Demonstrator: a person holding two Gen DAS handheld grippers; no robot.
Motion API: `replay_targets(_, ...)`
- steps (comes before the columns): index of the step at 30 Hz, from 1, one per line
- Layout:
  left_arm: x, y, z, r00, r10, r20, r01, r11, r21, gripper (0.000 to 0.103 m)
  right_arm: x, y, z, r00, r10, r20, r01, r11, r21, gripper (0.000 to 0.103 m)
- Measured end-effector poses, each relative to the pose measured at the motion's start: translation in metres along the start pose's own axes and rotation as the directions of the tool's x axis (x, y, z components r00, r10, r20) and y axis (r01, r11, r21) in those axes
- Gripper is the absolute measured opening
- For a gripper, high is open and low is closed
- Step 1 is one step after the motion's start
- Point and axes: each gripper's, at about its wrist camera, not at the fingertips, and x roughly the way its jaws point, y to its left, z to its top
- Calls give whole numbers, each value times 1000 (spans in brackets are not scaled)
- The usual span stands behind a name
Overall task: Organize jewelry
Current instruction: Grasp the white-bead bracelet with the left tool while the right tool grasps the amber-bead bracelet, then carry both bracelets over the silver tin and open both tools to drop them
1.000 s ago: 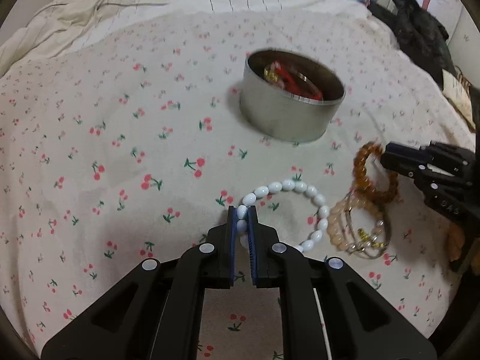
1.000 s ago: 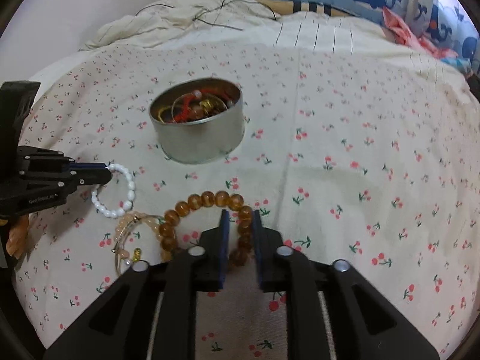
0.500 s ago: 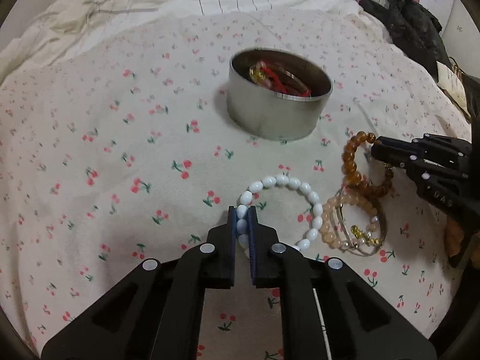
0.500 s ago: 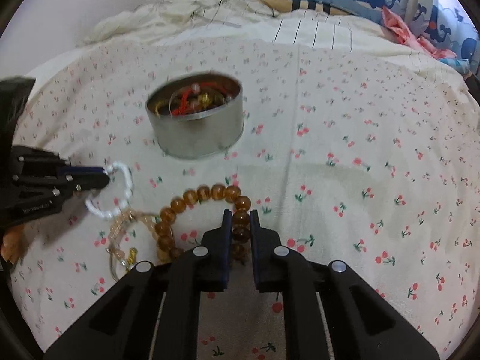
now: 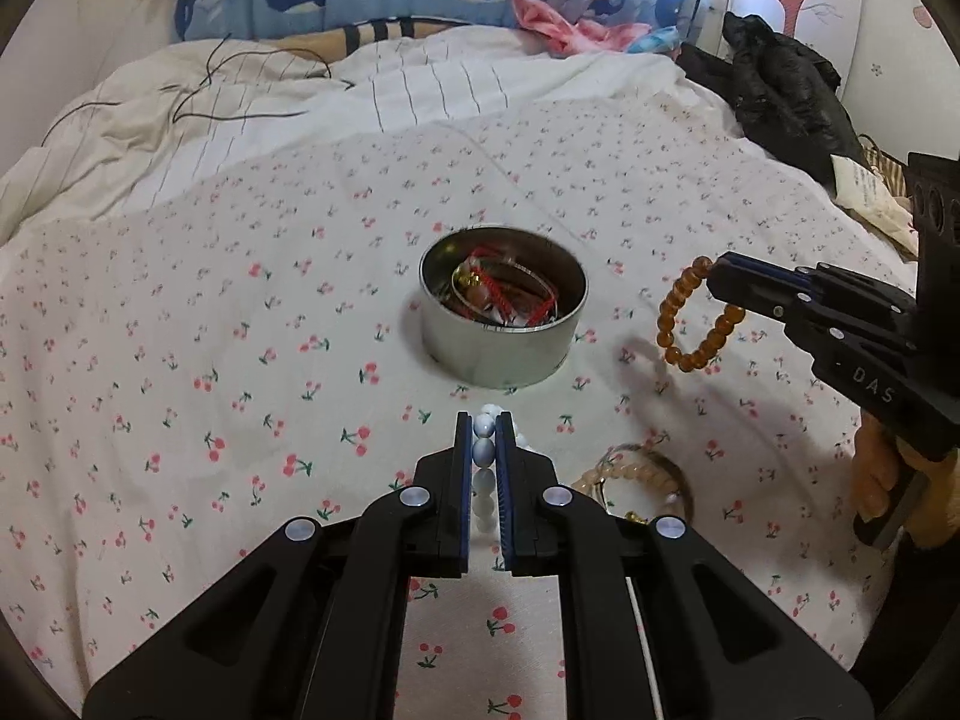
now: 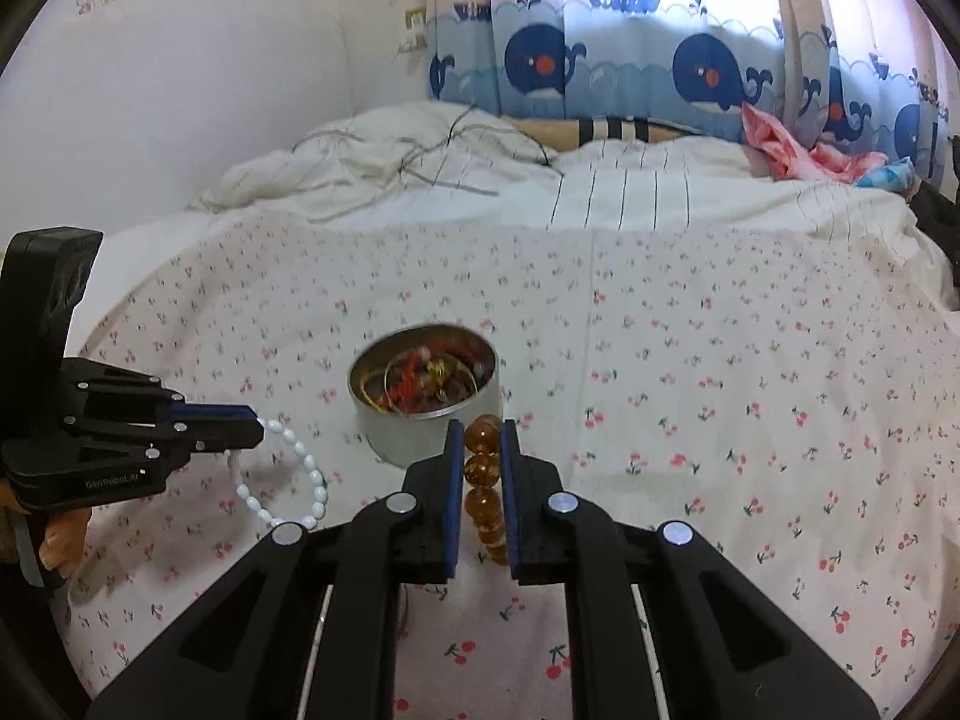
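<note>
My left gripper (image 5: 483, 427) is shut on a white bead bracelet (image 5: 483, 453), lifted off the bedsheet; in the right wrist view the white bracelet (image 6: 282, 480) hangs from the left gripper (image 6: 255, 427). My right gripper (image 6: 482, 429) is shut on an amber bead bracelet (image 6: 482, 468), which dangles from the right gripper (image 5: 714, 276) in the left wrist view as a loop (image 5: 690, 324). A round metal tin (image 5: 503, 315) holding red cord and gold bangles sits ahead, between both grippers. A peach bead bracelet with a thin bangle (image 5: 636, 480) lies on the sheet.
A cherry-print sheet (image 5: 210, 330) covers the bed. A rumpled white quilt with thin cables (image 6: 420, 180) lies beyond it. Black clothing (image 5: 780, 90) is piled at the right edge. A whale-pattern curtain (image 6: 630, 66) hangs behind. A hand (image 5: 882, 480) holds the right gripper's handle.
Both grippers have risen, lifting their bracelets off the sheet. The right gripper closed on the amber beads. Both views have tilted up, so the tin sits nearer the fingertips.
</note>
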Motion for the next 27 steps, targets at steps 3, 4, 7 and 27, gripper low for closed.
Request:
replay_targets(3,-4,-1,3,1000,8,7,-8,1000,0,7,-2,4,4,999,20,25,-20,1000,-6,12)
replay_targets(4,-5,-1,4,1000,11,10,-11,1000,0,7,-2,7,6,999,27,29,-27,1000,-11,12)
replay_targets(7,-7,-3,10,1000,25,15,-25,1000,5,7,-2,14,10,998,41,43,-40,999,-28,12)
replay_targets(27,-27,-15,78,991,-15,131,10,999,37,7,4,4,48,992,77,103,-79,997,17,12)
